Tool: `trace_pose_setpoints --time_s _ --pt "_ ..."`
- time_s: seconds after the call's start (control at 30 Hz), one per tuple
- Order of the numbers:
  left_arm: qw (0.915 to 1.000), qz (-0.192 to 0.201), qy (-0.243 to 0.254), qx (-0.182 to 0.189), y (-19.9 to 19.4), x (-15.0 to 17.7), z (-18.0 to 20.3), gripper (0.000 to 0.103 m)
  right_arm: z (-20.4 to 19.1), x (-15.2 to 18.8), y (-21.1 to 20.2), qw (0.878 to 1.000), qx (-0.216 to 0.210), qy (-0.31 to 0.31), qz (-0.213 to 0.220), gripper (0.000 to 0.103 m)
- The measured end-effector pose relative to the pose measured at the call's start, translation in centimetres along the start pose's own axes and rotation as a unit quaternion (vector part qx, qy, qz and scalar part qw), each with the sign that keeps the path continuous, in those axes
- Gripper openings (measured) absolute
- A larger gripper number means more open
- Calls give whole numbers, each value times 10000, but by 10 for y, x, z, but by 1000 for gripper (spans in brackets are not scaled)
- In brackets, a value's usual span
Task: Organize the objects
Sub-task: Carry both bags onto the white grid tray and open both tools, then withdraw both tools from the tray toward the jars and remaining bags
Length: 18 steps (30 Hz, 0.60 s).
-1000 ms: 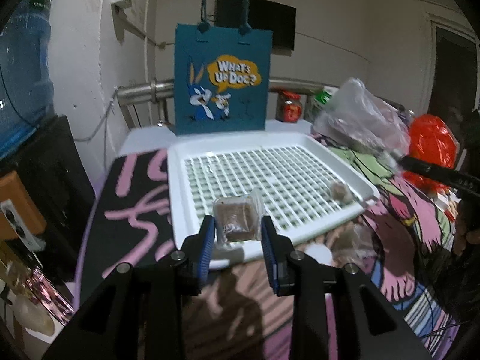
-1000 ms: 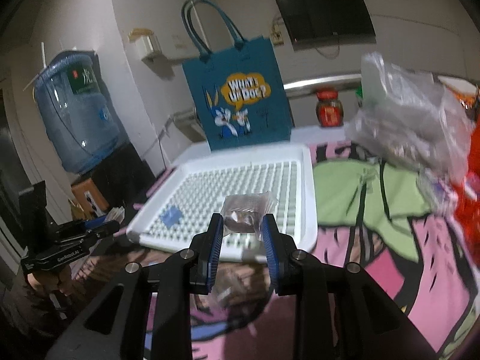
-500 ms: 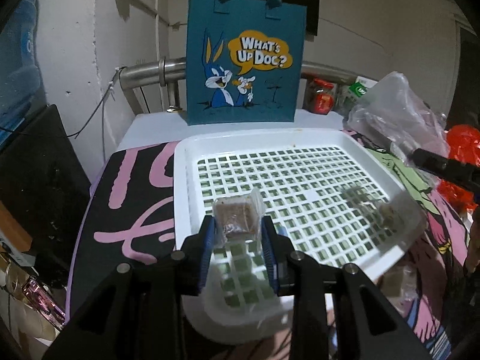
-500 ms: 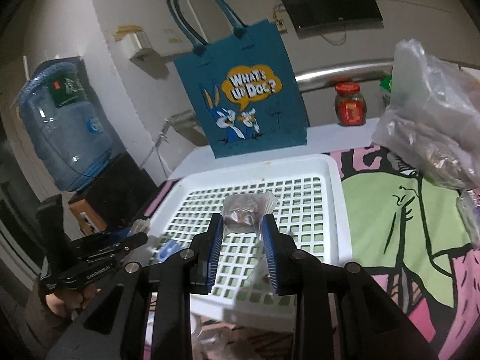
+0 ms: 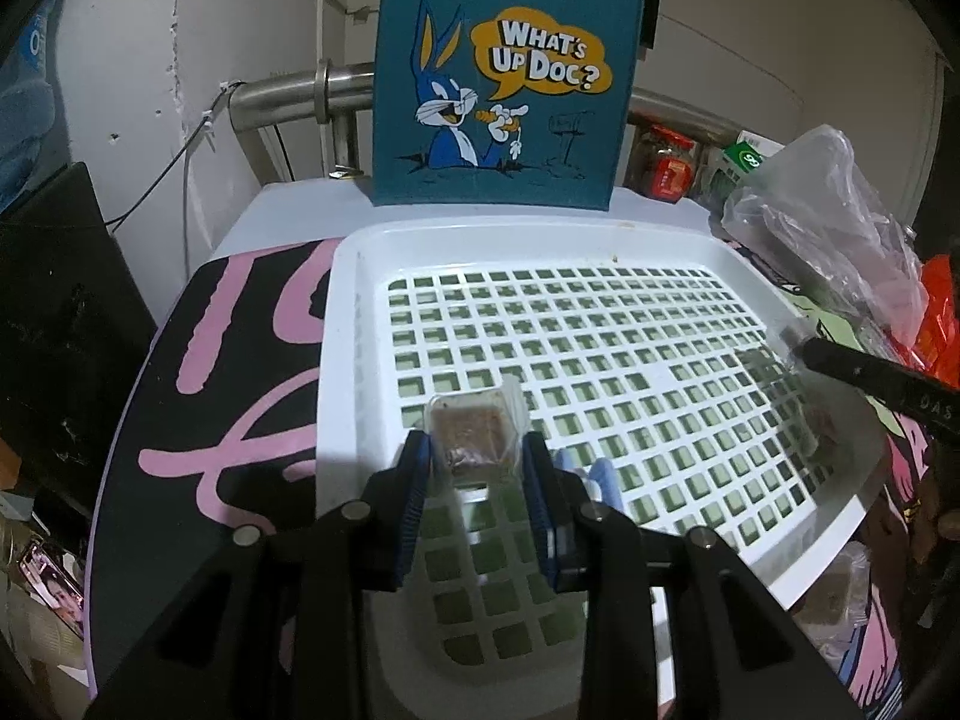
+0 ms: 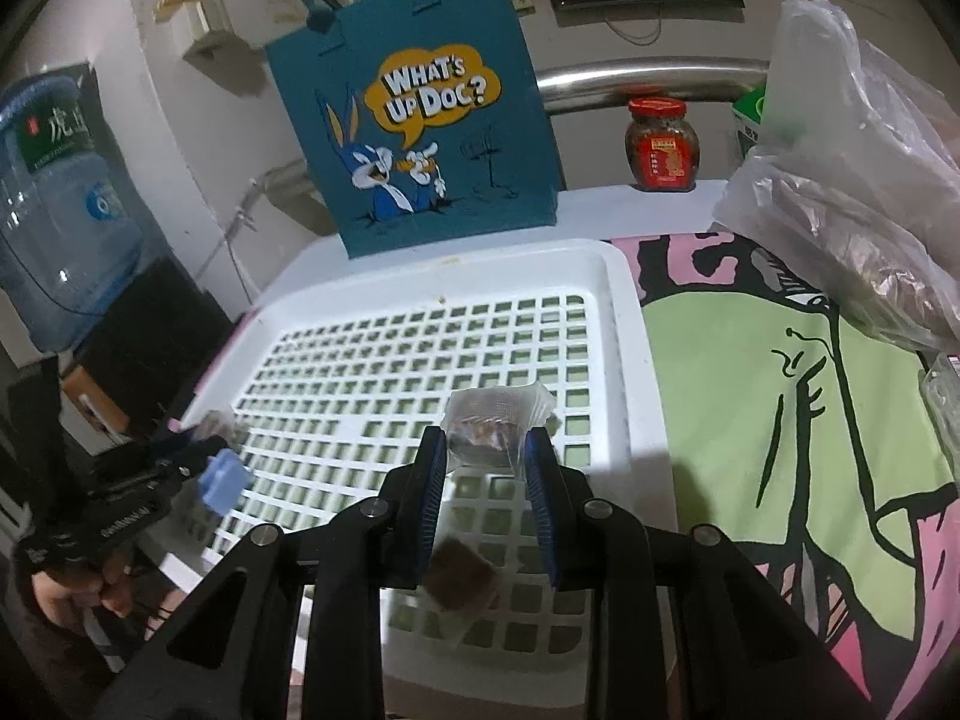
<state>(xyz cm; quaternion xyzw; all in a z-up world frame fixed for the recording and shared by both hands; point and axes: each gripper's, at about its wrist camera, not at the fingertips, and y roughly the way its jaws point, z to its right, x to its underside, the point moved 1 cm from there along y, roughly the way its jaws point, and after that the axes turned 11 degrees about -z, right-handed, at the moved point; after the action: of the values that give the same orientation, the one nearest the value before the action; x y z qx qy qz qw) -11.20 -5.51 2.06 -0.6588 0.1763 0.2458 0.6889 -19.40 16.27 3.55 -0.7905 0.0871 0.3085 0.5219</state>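
A white slotted tray [image 5: 360,324] [image 6: 624,324] lies on the patterned cloth. My left gripper [image 5: 477,462] is shut on a clear-wrapped brown snack cube [image 5: 471,429] and holds it over the tray's near left part. My right gripper [image 6: 486,459] is shut on another wrapped brown snack cube [image 6: 489,420] over the tray's near right part. A third wrapped cube [image 6: 462,573] shows under the right gripper, below its fingers. The right gripper shows in the left wrist view [image 5: 864,372], the left one in the right wrist view [image 6: 180,474].
A blue "What's Up Doc?" tote bag [image 5: 498,78] [image 6: 420,102] stands behind the tray. A clear plastic bag [image 6: 852,180] [image 5: 828,222], a red-lidded jar [image 6: 660,144] and a red bag [image 5: 939,318] are to the right. A water bottle [image 6: 54,192] stands at left.
Both grippers have moved forward from the table's near edge to over the tray, each still holding its wrapped cube. The view has closed in on the tray and tote bag.
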Motion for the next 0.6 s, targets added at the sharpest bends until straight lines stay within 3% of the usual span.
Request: trace_pose_setpoints --time_s 0.2,0.37,0.5,0.6 --pt "10000 40 -13 76 -2 0 0 40 -1 2 8 9998 170 -60 -78 31" --pt "9996 274 53 95 -15 2 4 60 1 5 -5 9995 210 63 210 68" --pt "9982 552 -12 240 -30 4 4 70 4 10 -26 9981 104 108 592 74" --pt "9976 647 -14 233 -39 8 5 71 3 16 -39 9971 25 128 755 75"
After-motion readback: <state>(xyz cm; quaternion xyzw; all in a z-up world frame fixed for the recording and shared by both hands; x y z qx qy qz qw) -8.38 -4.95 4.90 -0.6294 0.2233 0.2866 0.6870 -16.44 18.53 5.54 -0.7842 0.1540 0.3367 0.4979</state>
